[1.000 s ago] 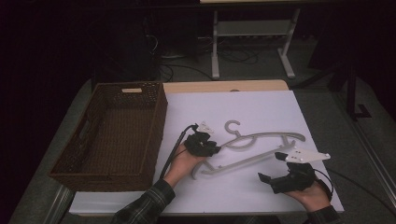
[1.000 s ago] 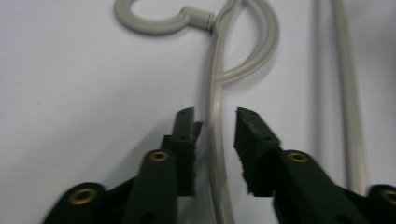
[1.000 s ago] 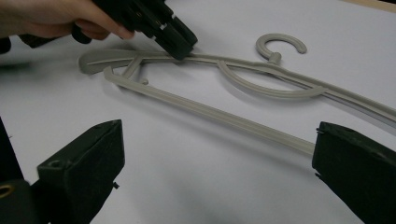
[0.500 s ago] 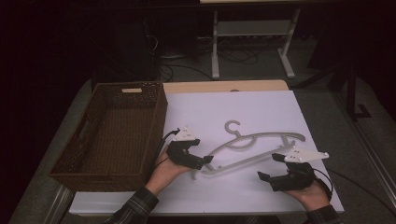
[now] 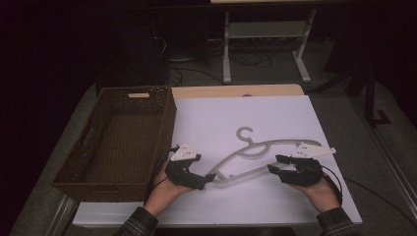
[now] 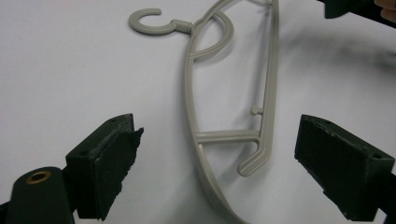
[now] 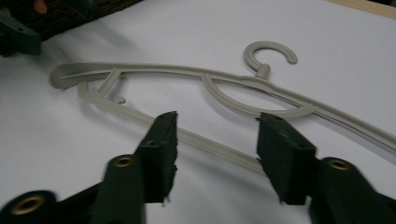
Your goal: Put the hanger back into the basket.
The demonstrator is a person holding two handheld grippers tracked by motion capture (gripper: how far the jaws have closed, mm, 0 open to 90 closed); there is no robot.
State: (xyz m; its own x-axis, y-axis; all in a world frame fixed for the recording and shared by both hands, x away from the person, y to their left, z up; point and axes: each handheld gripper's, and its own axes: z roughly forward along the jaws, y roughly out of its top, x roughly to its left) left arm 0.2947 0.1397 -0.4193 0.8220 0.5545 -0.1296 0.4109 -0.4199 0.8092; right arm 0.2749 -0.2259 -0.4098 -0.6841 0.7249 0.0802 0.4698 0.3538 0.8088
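White-topped table w/ grey hanger, wicker basket.

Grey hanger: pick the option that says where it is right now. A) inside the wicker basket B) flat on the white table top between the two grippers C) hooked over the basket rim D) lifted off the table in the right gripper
B: the grey hanger lies flat on the white table top, right of the wicker basket, between the left gripper and the right gripper, with neither pair of jaws closed on it.

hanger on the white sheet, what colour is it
The hanger is a plain light grey-beige plastic, with no pattern. The left gripper view shows it best.
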